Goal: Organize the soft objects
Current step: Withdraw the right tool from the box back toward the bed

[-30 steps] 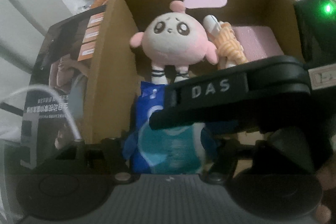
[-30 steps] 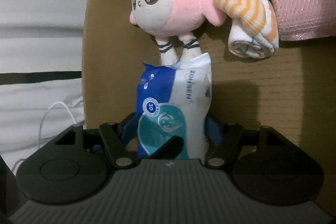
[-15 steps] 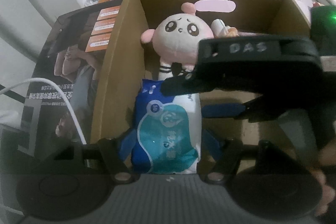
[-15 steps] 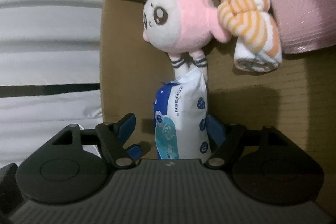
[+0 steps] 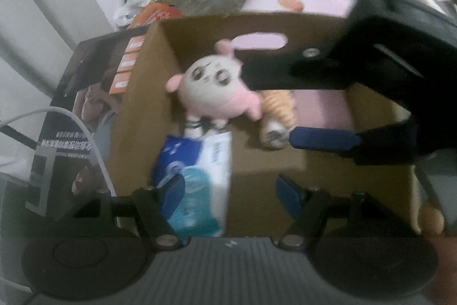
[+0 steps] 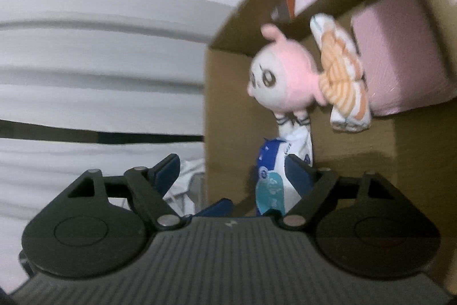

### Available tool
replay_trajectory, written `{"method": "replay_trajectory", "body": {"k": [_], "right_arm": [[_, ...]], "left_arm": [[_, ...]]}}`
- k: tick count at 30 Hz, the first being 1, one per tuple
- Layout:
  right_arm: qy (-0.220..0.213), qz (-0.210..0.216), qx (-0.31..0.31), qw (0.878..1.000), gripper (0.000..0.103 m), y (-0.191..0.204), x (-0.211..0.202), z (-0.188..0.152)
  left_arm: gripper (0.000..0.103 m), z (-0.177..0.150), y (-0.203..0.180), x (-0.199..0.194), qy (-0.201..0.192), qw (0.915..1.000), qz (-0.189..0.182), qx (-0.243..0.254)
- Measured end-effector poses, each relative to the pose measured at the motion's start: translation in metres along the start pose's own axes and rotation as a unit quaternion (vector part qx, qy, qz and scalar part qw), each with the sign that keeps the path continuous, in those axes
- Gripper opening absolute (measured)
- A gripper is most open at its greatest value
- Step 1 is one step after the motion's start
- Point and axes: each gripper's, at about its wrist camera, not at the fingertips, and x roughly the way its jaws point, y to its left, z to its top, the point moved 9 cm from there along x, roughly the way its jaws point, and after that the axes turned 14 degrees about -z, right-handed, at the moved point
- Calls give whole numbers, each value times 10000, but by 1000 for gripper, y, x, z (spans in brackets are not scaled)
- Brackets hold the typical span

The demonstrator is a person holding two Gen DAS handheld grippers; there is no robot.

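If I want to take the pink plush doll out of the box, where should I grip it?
Probably grip the pink plush doll across its round head, coming from above. The cardboard box wall closes one side, the striped roll presses the other, and its thin legs lie under the tissue pack.

Both views motion-blurred; wipes pack (image 6: 271, 185) print unreadable, base behind right claw (image 6: 237, 179).

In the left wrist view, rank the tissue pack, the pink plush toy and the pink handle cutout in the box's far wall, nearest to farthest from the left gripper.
From the left gripper:
1. Tissue pack, at its left finger.
2. Pink plush toy, mid-box, beyond the pack.
3. Handle cutout, in the cardboard box's far wall.
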Motion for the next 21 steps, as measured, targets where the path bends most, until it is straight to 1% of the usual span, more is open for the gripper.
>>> {"method": "replay_trajectory", "body": {"k": [2, 4, 5, 7, 8, 12, 16, 18, 20, 21], "right_arm": [[-152, 120, 58, 9998, 87, -7, -20, 5], [-284, 272, 144, 9991, 86, -16, -46, 11], [-303, 433, 218, 9984, 91, -23, -56, 11], [-555, 302, 311, 9975, 94, -40, -90, 17], [-664, 279, 313, 9969, 94, -50, -110, 21], [-1036, 251, 672, 9920, 94, -93, -185, 35], [-1480, -72, 819, 9856, 94, -146, -260, 47], [-1710, -392, 784, 9814, 94, -176, -300, 56], [-1908, -731, 745, 9761, 94, -203, -331, 65], [-2008, -961, 723, 9722, 94, -219, -349, 71]], "left_arm": [[75, 7, -20, -5, -97, 9999, -101, 5], [76, 14, -43, -9, -174, 9996, -205, 18], [76, 17, -57, -11, -206, 9994, -264, 47], [78, 22, -88, -13, -263, 9989, -374, 141], [78, 24, -101, -13, -284, 9985, -421, 186], [78, 30, -163, -12, -304, 9969, -641, 327], [78, 35, -231, -5, -309, 9935, -1011, 417], [78, 35, -263, 4, -270, 9913, -1198, 465], [78, 37, -296, 15, -262, 9884, -1390, 547], [78, 37, -311, 22, -240, 9867, -1500, 584]]}}
